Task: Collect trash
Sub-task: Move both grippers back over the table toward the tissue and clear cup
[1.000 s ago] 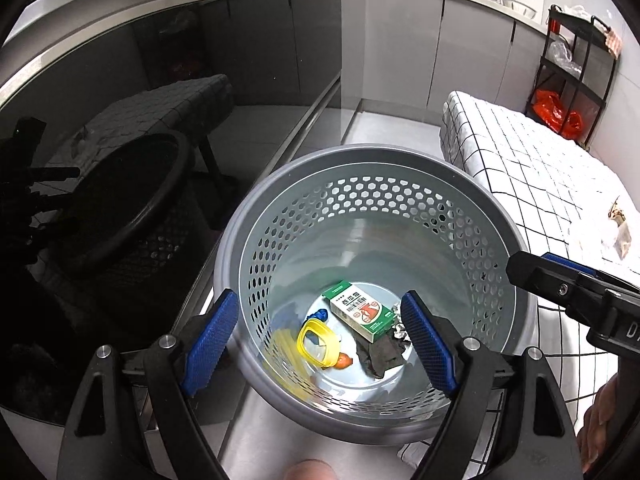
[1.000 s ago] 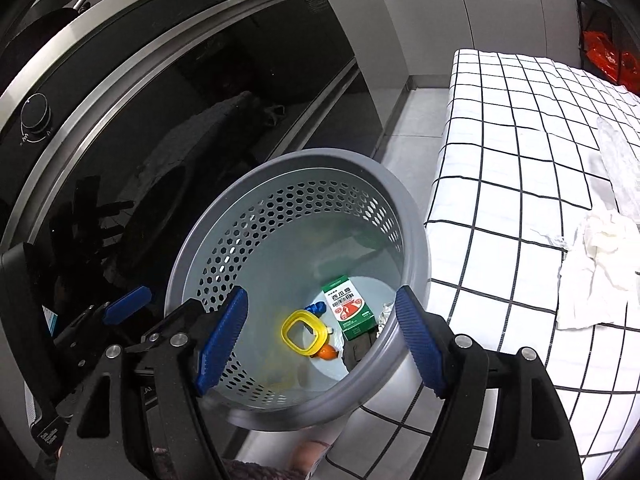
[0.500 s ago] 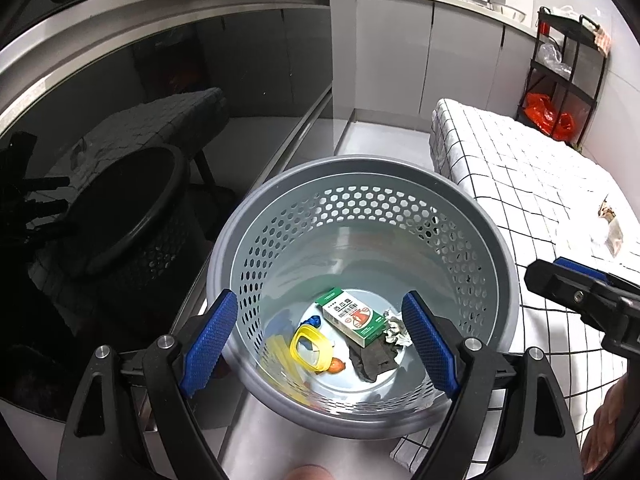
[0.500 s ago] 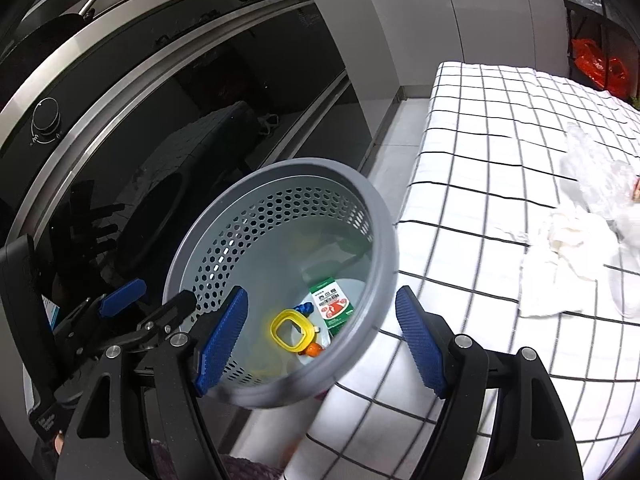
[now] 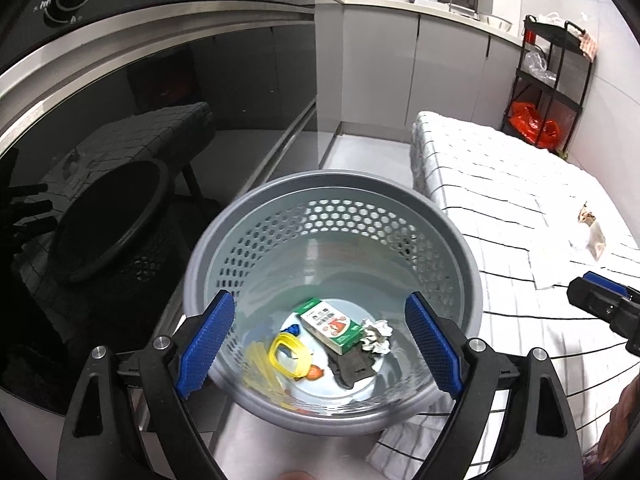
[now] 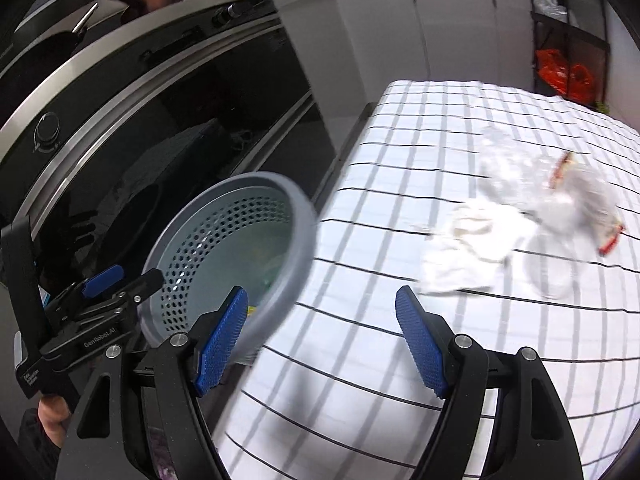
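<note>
A grey perforated trash basket (image 5: 448,240) stands beside the table; it also shows in the right wrist view (image 6: 296,216). In it lie a green and white box (image 5: 330,326), a yellow ring (image 5: 288,354), crumpled foil (image 5: 376,334) and a dark scrap (image 5: 354,366). My left gripper (image 5: 320,348) is open and empty above the basket. My right gripper (image 6: 320,344) is open and empty over the table's left edge. On the table lie a white tissue (image 6: 468,252) and a clear plastic wrapper (image 6: 568,196) with a red edge.
The table has a white cloth with a black grid (image 6: 400,380). A black glass oven front (image 5: 120,140) stands to the left, close behind the basket. Grey cabinets (image 5: 440,72) and a black shelf rack with a red bag (image 5: 532,124) are at the back.
My right gripper has swung right, away from the basket and out over the table, bringing the tissue and wrapper into view. My left gripper has risen slightly above the basket.
</note>
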Demonstrator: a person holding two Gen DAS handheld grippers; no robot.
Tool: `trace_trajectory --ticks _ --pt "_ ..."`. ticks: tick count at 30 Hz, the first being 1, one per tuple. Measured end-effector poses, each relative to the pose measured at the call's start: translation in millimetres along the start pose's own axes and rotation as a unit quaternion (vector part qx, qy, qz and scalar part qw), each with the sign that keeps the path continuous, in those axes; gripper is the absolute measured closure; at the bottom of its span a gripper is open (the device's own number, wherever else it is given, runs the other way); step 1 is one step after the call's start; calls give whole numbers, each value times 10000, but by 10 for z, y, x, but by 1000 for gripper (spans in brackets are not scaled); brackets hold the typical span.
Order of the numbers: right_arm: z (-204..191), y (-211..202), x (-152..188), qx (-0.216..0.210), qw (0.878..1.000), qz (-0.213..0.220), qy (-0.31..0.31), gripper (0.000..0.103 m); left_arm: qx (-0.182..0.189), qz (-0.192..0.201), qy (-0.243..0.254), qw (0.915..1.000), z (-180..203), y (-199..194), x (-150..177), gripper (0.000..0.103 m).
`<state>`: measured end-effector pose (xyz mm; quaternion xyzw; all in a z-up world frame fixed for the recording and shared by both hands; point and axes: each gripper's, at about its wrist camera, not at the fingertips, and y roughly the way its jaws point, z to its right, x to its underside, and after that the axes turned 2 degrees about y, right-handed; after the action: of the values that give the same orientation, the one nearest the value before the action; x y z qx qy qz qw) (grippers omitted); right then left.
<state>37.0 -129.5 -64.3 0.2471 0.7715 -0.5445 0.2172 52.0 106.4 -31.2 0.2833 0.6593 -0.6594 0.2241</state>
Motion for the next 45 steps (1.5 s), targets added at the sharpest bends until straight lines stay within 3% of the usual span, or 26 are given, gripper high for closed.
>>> trace_trajectory --ticks 15,22,27,35,45 --pt "922 -720 174 574 9962 423 494 28 477 156 292 9983 642 -71 18 13" --pt "1290 -866 244 886 9918 538 749 28 656 258 498 9963 1035 -128 22 13" --pt "1483 -819 214 1020 9894 591 848 28 757 357 784 9934 1379 -160 -16 10" --pt "1623 -651 90 846 9891 554 1068 28 928 344 980 9902 1838 44 -204 10" --pt "1534 -492 -60 884 9901 655 869 28 788 243 1179 9896 2024 358 -355 10"
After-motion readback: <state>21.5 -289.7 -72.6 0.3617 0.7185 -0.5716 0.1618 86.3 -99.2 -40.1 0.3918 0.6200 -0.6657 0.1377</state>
